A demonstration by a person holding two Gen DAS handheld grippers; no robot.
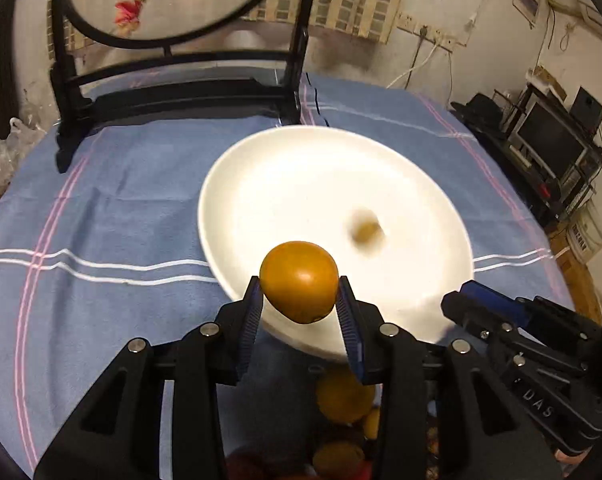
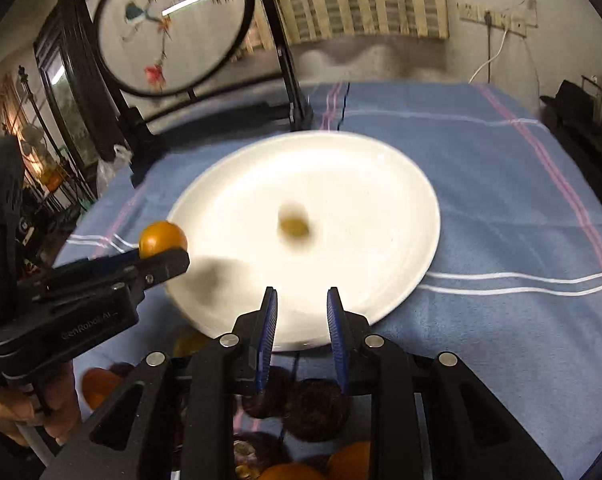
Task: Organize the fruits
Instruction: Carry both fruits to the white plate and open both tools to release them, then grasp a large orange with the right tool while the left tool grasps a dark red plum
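Low in the frame's centre, over the white plate's (image 1: 261,184) near rim, the left hand-held gripper (image 1: 299,292) clenches a smooth, firm, light, roll-prone orange fruit (image 1: 299,280) across its middle, while the right hand-held gripper (image 2: 302,300) is closed and empty.

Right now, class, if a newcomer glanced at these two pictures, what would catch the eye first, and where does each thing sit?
First, the orange fruit pinched in the left hand-held gripper, poised at the near rim of the big white plate. The plate fills the middle of the blue striped tablecloth and holds one small blurred fruit. The right hand-held gripper carries nothing.
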